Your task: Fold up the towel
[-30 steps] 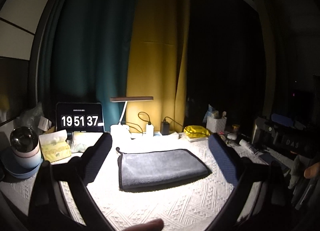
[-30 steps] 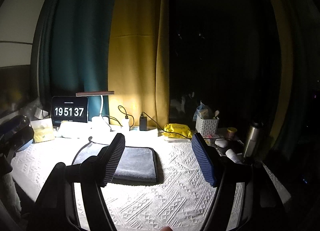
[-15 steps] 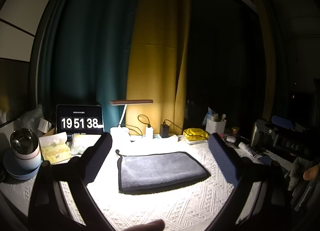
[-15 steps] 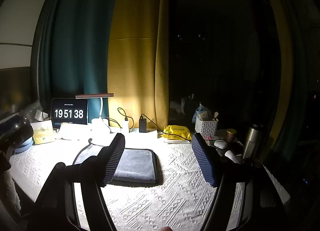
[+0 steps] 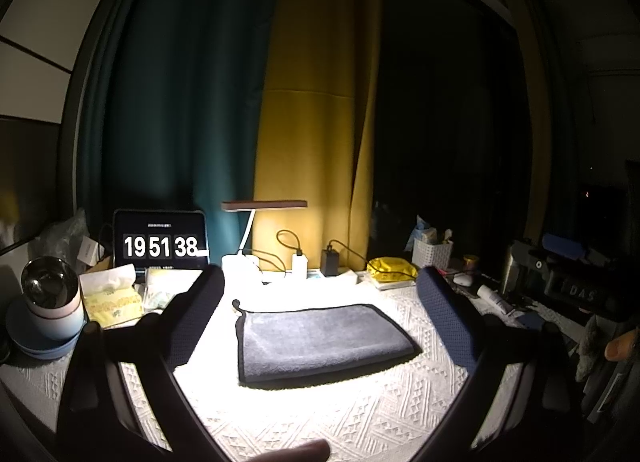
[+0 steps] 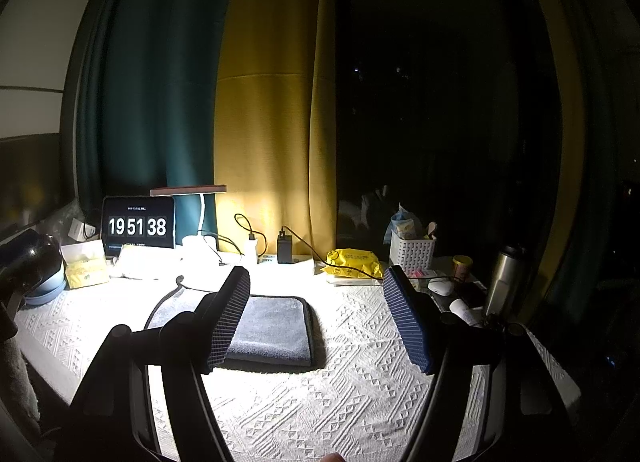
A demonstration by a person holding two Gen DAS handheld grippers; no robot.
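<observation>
Grey towel [image 5: 320, 338]: lying flat, already folded, mid-surface under the lamp [image 5: 264, 205], where light is falling.
Left hand-held gripper [image 5: 320, 314]: hovering wide, holding nothing, facing it.
Right hand-held gripper [image 6: 316, 318]: gaping wide, empty, framing its right edge, probably for regrasping.

Towel [image 5: 320, 336]: grey plush cloth, matt, darker stitched hem. Tablecloth [image 5: 320, 414]: white woven fabric, raised diamond relief, rough. Left gripper [image 5: 320, 310] finger pads [image 5: 448, 318]: dark blue, dimpled, rubbery-looking matt; right gripper [image 6: 316, 310] pads [image 6: 408, 322] ribbed, same finish; bodies black matt plastic. Curtains [image 6: 264, 122]: matt cloth, teal and mustard. Flask [image 6: 502, 282]: brushed metal, satin sheen. Cup [image 5: 50, 290]: glossy reflective metal rim. Basket [image 6: 412, 254]: white perforated plastic. Yellow pack [image 6: 352, 262]: shiny plastic film. Clock screen [image 6: 138, 227]: glossy glass.
</observation>
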